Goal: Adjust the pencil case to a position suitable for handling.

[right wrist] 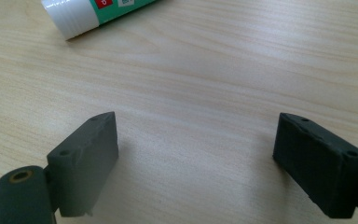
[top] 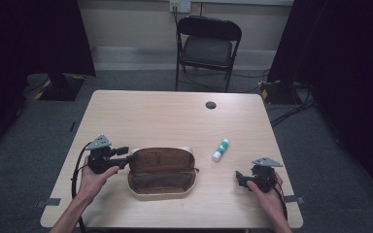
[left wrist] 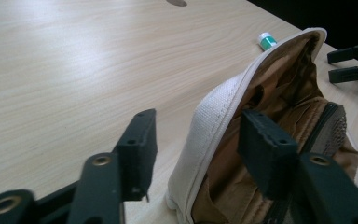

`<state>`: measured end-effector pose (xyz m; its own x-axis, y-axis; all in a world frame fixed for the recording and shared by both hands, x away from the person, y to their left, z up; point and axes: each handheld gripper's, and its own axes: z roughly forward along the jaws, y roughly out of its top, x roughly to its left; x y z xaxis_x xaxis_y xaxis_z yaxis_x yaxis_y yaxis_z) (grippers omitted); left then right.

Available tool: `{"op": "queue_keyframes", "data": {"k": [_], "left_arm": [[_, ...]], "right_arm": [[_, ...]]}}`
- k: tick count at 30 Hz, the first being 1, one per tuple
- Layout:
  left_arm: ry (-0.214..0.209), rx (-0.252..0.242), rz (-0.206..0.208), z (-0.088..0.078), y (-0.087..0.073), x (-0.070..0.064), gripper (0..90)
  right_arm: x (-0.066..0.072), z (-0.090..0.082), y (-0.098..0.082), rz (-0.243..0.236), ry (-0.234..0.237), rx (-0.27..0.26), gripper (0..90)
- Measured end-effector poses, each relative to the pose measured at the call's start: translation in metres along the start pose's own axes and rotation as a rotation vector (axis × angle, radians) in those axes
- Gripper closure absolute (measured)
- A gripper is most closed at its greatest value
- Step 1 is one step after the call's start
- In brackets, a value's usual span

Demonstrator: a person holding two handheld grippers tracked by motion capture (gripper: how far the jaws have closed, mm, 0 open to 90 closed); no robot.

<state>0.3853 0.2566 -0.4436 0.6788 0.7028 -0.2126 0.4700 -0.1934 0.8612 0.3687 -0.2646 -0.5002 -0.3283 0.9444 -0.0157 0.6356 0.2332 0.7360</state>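
An open pencil case point(top: 161, 171), cream outside and brown inside, lies near the table's front edge. My left gripper point(top: 128, 158) is at the case's left end. In the left gripper view its jaws straddle the cream rim point(left wrist: 223, 112): one pad stands outside and clear of the fabric, the other sits inside the case, so the left gripper point(left wrist: 198, 135) is open. A white and green glue stick point(top: 220, 149) point(left wrist: 266, 40) point(right wrist: 93, 11) lies right of the case. My right gripper point(top: 240, 178) point(right wrist: 196, 149) rests open on bare wood, short of the glue stick.
The wooden table point(top: 175, 116) has a dark cable hole point(top: 211, 105) near its far edge. A black folding chair point(top: 207, 46) stands beyond the table. Cables lie on the floor at the right point(top: 291, 111). The right gripper's jaws point(left wrist: 349, 63) appear past the case.
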Motion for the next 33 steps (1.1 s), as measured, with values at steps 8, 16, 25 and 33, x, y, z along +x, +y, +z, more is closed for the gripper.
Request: {"op": "queue_keyframes", "data": {"k": [8, 16, 25, 33], "left_arm": [[-0.026, -0.011, 0.012, -0.009, 0.002, -0.004, 36.3], [-0.04, -0.057, -0.028, -0.023, 0.005, 0.0, 34.0], [0.044, 0.012, -0.043, -0.03, -0.006, 0.016, 32.4], [0.122, 0.084, -0.073, -0.03, -0.027, 0.033, 28.1]], "right_arm": [[0.0, 0.0, 0.0, 0.0, 0.0, 0.0, 12.9], [0.0, 0.0, 0.0, 0.0, 0.002, 0.001, 12.8], [0.0, 0.001, 0.001, -0.005, 0.005, 0.0, 12.8], [0.001, 0.002, 0.002, -0.003, 0.007, 0.001, 12.9]]}}
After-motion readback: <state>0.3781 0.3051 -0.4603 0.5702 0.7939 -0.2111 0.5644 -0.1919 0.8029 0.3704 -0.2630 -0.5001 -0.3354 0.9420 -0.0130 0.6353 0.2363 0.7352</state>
